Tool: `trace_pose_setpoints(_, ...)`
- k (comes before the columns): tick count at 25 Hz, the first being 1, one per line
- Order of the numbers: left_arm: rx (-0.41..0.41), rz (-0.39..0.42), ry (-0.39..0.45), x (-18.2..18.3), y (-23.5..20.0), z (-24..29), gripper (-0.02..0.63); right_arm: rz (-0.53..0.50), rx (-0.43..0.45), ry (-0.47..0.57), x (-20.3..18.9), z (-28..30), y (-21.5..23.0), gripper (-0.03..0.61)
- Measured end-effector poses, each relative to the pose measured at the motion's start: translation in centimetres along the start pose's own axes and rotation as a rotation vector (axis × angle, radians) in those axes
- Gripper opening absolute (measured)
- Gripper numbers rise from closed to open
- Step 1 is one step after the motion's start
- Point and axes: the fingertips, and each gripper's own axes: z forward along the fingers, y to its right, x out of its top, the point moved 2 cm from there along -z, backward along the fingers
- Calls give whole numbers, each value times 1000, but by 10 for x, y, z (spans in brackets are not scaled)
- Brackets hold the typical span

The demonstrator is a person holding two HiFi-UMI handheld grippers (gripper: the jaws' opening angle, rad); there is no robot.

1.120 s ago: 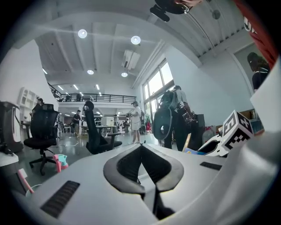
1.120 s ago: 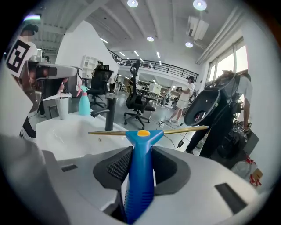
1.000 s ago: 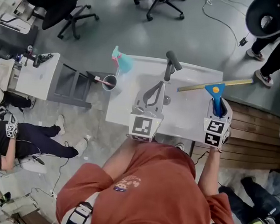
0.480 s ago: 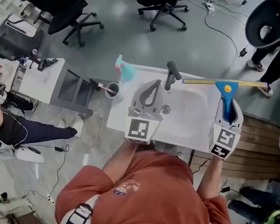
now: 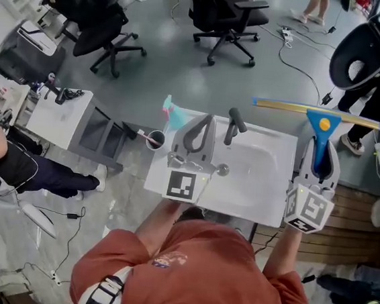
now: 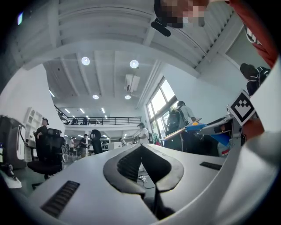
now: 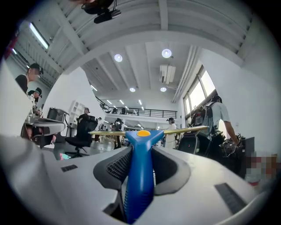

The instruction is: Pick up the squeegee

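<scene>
Blue squeegee (image 5: pixel 320 121), just one, gripped by right claw (image 5: pixel 321 147).

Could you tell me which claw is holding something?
The right claw: it clamps the squeegee by its blue handle; the left claw is shut and empty.

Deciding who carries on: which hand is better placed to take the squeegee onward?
Right: the right tool grips the blue-handled, yellow-bladed squeegee; the left tool is shut and empty, apart from it.

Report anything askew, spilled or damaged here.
Nothing stands out. The squeegee sits straight in the right gripper, with its blade crosswise and unbent. The sink shows no spill or damage. The left gripper is shut and empty.
</scene>
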Motion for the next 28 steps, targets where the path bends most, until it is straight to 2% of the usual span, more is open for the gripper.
trace_pose_setpoints(5, 27, 6, 51, 21, -12, -1, 17, -8, -7, 86, 31, -3, -3, 141)
trace_pose_setpoints(9, 29, 1, 58, 28, -19, 1, 18, -8, -12, 120, 41, -4, -4, 141)
trace_pose_setpoints(17, 35, -20, 94, 35, -26, -4, 18, -13, -2, 142, 50, -6, -12, 141)
trace_pose_setpoints(28, 38, -12, 87, 28, -31, 1, 18, -13, 2, 140, 45, 4, -18, 141)
